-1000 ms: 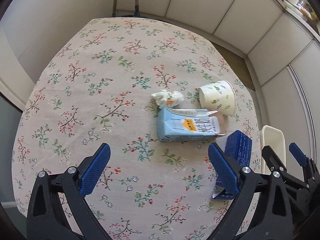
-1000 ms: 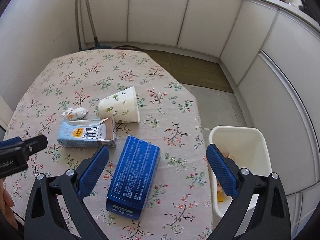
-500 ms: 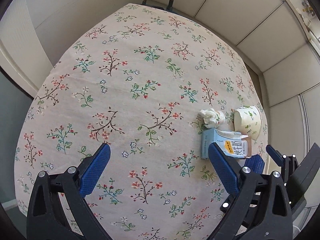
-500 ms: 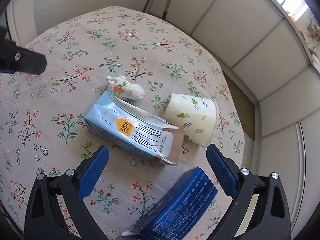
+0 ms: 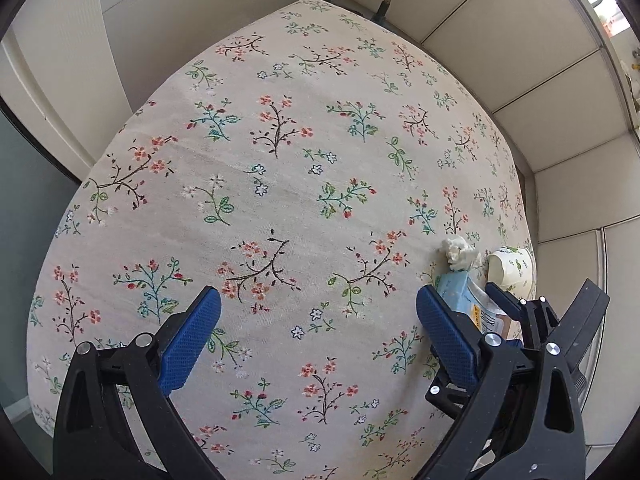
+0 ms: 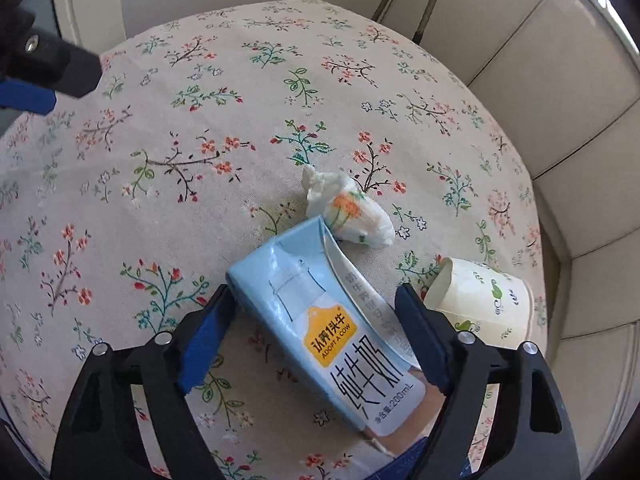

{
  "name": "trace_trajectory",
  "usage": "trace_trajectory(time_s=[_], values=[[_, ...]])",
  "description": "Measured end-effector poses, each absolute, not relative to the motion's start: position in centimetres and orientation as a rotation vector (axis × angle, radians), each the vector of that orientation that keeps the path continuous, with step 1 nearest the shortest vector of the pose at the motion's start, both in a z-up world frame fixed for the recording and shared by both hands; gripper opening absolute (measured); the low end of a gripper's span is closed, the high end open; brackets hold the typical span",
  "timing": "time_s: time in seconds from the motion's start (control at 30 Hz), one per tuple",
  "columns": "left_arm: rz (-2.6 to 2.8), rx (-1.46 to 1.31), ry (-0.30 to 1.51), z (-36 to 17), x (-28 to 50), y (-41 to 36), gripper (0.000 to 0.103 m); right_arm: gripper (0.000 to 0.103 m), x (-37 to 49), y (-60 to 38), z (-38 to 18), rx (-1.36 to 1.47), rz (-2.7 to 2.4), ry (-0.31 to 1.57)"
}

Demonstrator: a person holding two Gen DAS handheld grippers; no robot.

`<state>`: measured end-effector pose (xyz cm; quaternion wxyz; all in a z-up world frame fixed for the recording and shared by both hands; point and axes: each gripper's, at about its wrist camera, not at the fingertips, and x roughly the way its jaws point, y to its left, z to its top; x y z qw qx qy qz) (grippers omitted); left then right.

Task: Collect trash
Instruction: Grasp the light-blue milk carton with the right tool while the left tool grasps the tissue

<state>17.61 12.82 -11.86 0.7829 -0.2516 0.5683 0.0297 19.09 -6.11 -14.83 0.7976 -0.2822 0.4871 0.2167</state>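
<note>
One floral tablecloth (image 5: pixel 280 184) covers the whole table and fills most of both wrist views; pale panelled walls (image 5: pixel 520 40) curve round behind it.

The two grippers are the next largest things. The left gripper (image 5: pixel 316 340) hangs over a bare stretch of the cloth with its blue-padded fingers (image 5: pixel 188 340) spread wide and nothing between them. The right gripper (image 6: pixel 316 332) is also wide apart, its fingers set on either side of the milk carton; the left finger sits just beside the carton's near corner and the right one lies close along its other edge, but I cannot tell whether either pad actually touches. It has not closed on the carton. In the left wrist view the right gripper shows at the right edge, beside the carton.

The milk carton (image 6: pixel 328 320) lies flat on its side on the cloth, light blue with an orange label and dark lettering, its opened end pointing away from the right wrist camera. Only a part of it shows in the left wrist view (image 5: pixel 460 292), behind the left gripper's right finger.

The paper cup (image 6: pixel 484 304), cream with green leaf marks, lies tipped over just right of the carton, mouth facing the carton.

A dark blue box edge (image 6: pixel 400 468) peeks out at the bottom of the right wrist view, under the carton's near end.

The crumpled tissue (image 6: pixel 352 212), white with an orange print, lies at the carton's far end, seemingly touching it.
</note>
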Motion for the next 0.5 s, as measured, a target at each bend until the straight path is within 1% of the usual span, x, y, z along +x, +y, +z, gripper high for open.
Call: trace_trajectory(time_s=[0.13,0.2,0.23,0.4,0.5], values=[[0.037,-0.552,1.224,-11.7,18.6,12.2,0.094,0.069,19.4,-6.6,-14.1,-0.503,0.465,1.068],[0.017,-0.532,1.211,-11.3,19.3,11.5,0.094,0.061,19.4,-7.1,-13.6,-0.431,0.469,1.080],[0.005,-0.515,1.202,-11.0,19.7,11.0,0.094,0.058,19.3,-7.4,-13.3,-0.402,0.468,1.089],[-0.058,-0.448,1.180,-10.0,21.6,8.2,0.094,0.056,18.3,-9.6,-12.4,-0.242,0.440,1.148],[-0.113,-0.399,1.206,-10.3,22.8,5.9,0.094,0.056,17.7,-11.2,-11.6,-0.146,0.436,1.170]])
